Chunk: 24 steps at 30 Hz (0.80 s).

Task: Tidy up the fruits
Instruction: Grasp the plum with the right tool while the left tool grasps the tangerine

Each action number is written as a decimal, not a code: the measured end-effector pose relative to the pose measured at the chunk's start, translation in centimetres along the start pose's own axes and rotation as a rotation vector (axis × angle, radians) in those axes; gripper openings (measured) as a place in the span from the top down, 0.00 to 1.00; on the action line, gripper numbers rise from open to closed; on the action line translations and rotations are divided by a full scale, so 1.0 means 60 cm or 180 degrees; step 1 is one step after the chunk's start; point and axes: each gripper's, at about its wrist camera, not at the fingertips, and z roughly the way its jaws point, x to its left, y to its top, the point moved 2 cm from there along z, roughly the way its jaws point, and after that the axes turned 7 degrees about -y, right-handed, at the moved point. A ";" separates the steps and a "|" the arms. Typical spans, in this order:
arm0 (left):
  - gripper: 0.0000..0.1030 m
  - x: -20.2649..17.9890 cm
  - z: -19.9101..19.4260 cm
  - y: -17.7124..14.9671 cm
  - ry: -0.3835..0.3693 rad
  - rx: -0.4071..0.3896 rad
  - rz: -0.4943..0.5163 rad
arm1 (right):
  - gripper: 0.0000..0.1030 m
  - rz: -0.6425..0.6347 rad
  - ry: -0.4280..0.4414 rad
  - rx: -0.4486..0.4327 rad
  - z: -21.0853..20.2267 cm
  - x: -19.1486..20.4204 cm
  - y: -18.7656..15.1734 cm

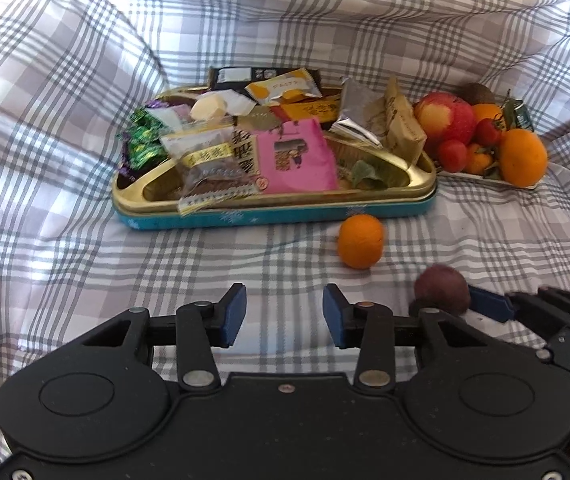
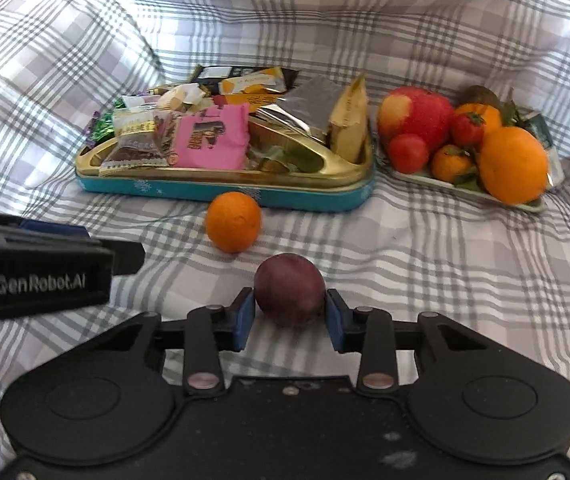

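A dark purple plum (image 2: pixel 289 294) lies on the checked cloth with my right gripper (image 2: pixel 290 312) shut on it, blue pads pressing both its sides. In the left wrist view the same plum (image 1: pixel 441 288) shows at the lower right with one blue finger (image 1: pixel 489 306) behind it. My left gripper (image 1: pixel 283 308) hangs over bare cloth, jaws open and nothing between them. A small orange (image 1: pixel 360 242) (image 2: pixel 233 222) lies loose just in front of the tin. A white tray (image 2: pixel 437 182) at the right holds an apple (image 2: pixel 417 116), a big orange (image 2: pixel 513 164), tomatoes and small citrus.
A teal and gold tin (image 1: pixel 245 216) heaped with wrapped snacks sits in the middle, left of the fruit tray (image 1: pixel 473 176). The cloth rises in folds behind and at the left. The left gripper's black housing (image 2: pixel 45 276) juts in from the left edge.
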 end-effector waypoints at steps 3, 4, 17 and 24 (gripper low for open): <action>0.52 -0.010 0.002 0.007 -0.0088 -0.0013 0.0024 | 0.63 0.0124 -0.0019 0.0085 -0.009 -0.023 -0.007; 0.52 -0.013 0.004 0.009 -0.0113 -0.0007 0.0024 | 0.63 0.0154 -0.0042 0.0111 -0.012 -0.030 -0.010; 0.52 -0.055 0.033 0.033 -0.0175 -0.0098 0.0216 | 0.63 0.0116 -0.0303 0.0135 -0.038 -0.064 -0.050; 0.52 -0.065 0.072 0.037 -0.0125 0.0017 0.0247 | 0.63 0.0067 -0.0385 -0.0010 -0.038 -0.058 -0.057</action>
